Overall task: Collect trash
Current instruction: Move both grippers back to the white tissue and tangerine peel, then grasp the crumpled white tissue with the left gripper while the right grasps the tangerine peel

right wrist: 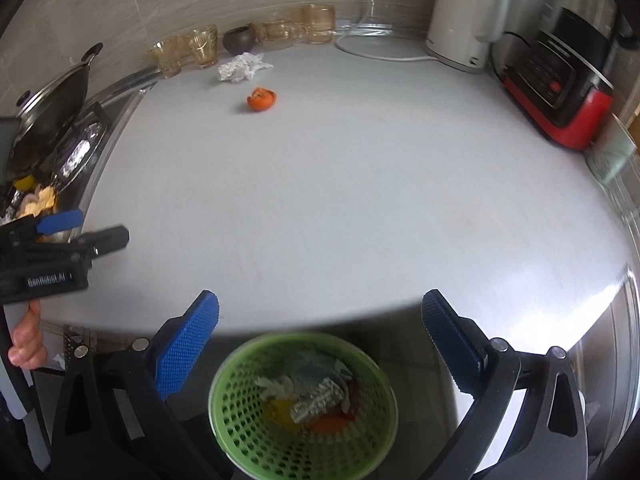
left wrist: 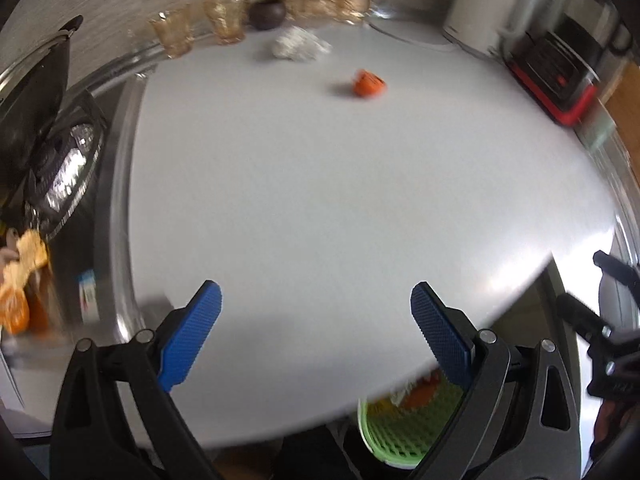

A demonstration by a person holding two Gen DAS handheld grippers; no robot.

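Observation:
An orange peel [right wrist: 262,99] lies on the pale counter, far from both grippers; the left wrist view shows the same orange peel [left wrist: 369,83]. A crumpled white tissue [right wrist: 243,67] sits behind it near the glasses, and the crumpled tissue [left wrist: 299,44] is blurred in the left wrist view. A green mesh trash basket [right wrist: 304,408] stands below the counter's front edge and holds foil, paper and peel. My right gripper [right wrist: 320,320] hangs open and empty above the basket. My left gripper [left wrist: 316,312] is open and empty over the counter's near part; the green basket [left wrist: 394,432] peeks out beneath it.
Amber glasses [right wrist: 188,50] and a dark small bowl [right wrist: 239,39] line the back wall. A white kettle [right wrist: 464,20] and a red-and-black appliance [right wrist: 556,92] stand at the right. At the left are a lidded wok [right wrist: 52,96] and food scraps [right wrist: 40,200].

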